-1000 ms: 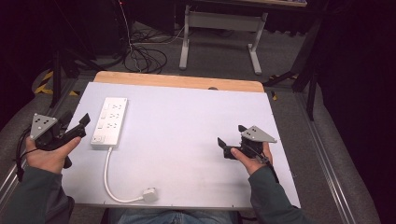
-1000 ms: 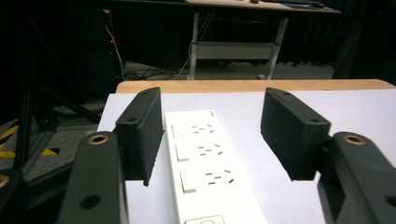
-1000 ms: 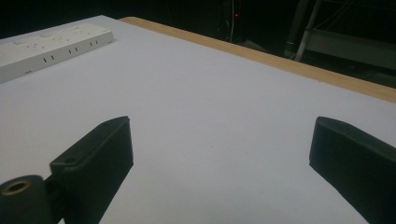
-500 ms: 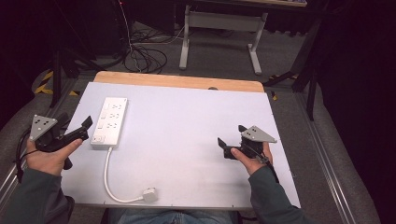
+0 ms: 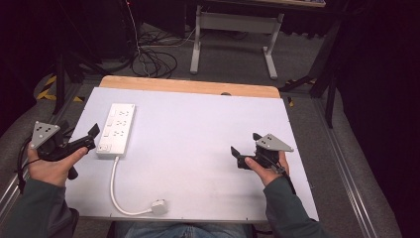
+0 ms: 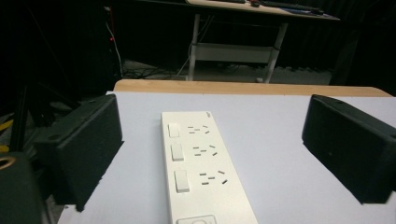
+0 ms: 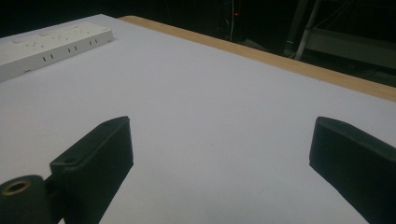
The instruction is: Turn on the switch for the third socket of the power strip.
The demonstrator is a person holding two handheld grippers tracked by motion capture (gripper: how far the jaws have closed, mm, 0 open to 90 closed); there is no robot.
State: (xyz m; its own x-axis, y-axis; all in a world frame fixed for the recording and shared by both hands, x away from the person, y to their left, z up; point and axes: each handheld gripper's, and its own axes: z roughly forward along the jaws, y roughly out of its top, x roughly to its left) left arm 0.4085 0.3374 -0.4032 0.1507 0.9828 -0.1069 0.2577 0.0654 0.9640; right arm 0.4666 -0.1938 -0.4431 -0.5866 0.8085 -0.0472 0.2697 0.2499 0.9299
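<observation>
A white power strip lies lengthwise on the left of the white table top. Its white cable curls to a plug at the near edge. My left gripper is open and sits just left of the strip's near end. In the left gripper view the strip lies between the spread jaws of that gripper, untouched. Farther right, my right gripper rests low over bare table, open and holding nothing. In the right gripper view this gripper points across the table, with the strip far off.
A wooden strip runs along the table's far edge. Beyond it the floor holds a metal desk frame and tangled cables. Bare white surface spreads between the two grippers.
My left gripper has edged slightly nearer the strip's near end. The right gripper, strip and cable have not moved.
</observation>
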